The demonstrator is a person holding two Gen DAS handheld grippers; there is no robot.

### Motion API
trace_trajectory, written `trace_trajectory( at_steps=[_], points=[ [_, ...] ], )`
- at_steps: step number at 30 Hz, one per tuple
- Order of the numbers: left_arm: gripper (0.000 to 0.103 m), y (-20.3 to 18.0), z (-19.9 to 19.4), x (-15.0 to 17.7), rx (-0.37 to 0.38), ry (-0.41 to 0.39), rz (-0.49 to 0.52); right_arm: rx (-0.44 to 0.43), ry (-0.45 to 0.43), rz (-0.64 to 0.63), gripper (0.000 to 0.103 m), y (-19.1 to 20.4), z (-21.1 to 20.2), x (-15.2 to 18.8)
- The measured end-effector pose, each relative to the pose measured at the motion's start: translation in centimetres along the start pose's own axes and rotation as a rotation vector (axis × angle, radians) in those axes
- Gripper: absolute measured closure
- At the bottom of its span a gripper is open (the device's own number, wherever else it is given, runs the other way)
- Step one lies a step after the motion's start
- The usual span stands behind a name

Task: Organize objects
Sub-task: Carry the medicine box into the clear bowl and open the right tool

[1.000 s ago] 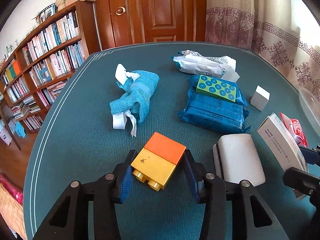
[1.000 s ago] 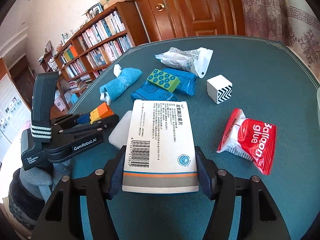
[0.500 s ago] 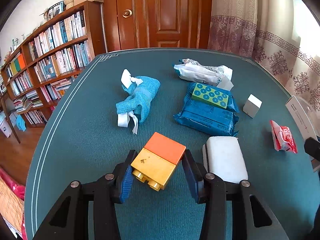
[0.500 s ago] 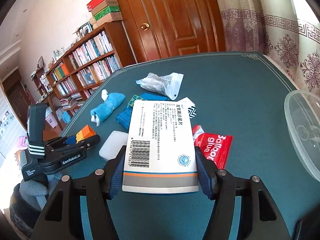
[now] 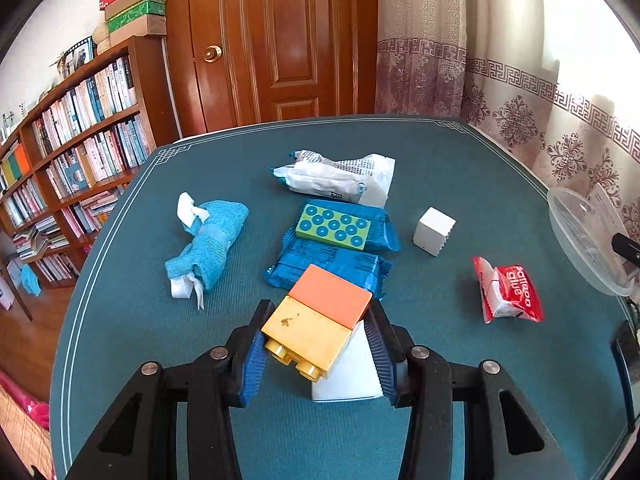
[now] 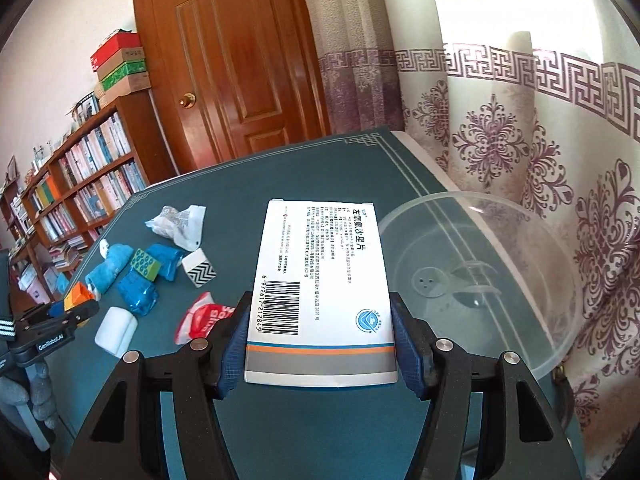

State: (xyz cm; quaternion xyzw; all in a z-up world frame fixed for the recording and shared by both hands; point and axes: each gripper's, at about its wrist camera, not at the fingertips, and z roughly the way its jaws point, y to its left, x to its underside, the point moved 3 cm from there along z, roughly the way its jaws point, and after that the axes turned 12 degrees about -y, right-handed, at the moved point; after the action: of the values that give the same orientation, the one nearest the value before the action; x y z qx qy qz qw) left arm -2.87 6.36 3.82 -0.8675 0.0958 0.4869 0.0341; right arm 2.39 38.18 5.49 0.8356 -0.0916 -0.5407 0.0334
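My left gripper [image 5: 316,340] is shut on an orange-and-yellow toy brick [image 5: 316,320] and holds it above the table, over a white pad [image 5: 352,376]. My right gripper [image 6: 320,344] is shut on a white medicine box [image 6: 320,280] with a barcode, held above the table next to a clear plastic bowl [image 6: 480,280] at the table's right edge. The bowl also shows in the left wrist view [image 5: 580,240]. The left gripper with its brick shows at the far left of the right wrist view [image 6: 76,300].
On the teal table [image 5: 460,168] lie a blue cloth bundle [image 5: 208,248], a blue packet [image 5: 332,256] with a green studded brick [image 5: 332,228] on it, a white bag [image 5: 340,176], a white cube [image 5: 434,230] and a red glue packet [image 5: 508,296]. A bookshelf [image 5: 72,152] stands left.
My right gripper carried the medicine box right, up to the clear bowl. My left gripper rose with the brick and shifted right, over the white pad.
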Motion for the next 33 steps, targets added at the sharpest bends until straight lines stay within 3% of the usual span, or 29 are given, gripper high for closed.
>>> trace_trajectory(
  at_steps=[9,18,24,28,33],
  points=[
    [0.054,-4.3,0.5,-1.1,0.066,0.000,0.054,0.182,-0.001,0.025,0.039,-7.8,0.6,-0.8],
    [0.054,-7.7,1.2,-1.7,0.121,0.013,0.091,0.286,0.015,0.010,0.039,-10.8,1.6,-0.6],
    [0.054,-9.9,1.3,-2.0,0.151,0.011,0.120,0.312,0.037,0.014,0.035,-11.9,2.2,0.0],
    [0.054,-11.3,1.4,-2.3,0.172,0.011,0.138,0.307,0.027,0.023,0.024,-11.9,1.6,0.5],
    [0.054,-13.5,1.7,-2.8,0.217,0.015,0.157,0.290,0.003,0.006,0.024,-10.8,0.5,0.7]
  ],
)
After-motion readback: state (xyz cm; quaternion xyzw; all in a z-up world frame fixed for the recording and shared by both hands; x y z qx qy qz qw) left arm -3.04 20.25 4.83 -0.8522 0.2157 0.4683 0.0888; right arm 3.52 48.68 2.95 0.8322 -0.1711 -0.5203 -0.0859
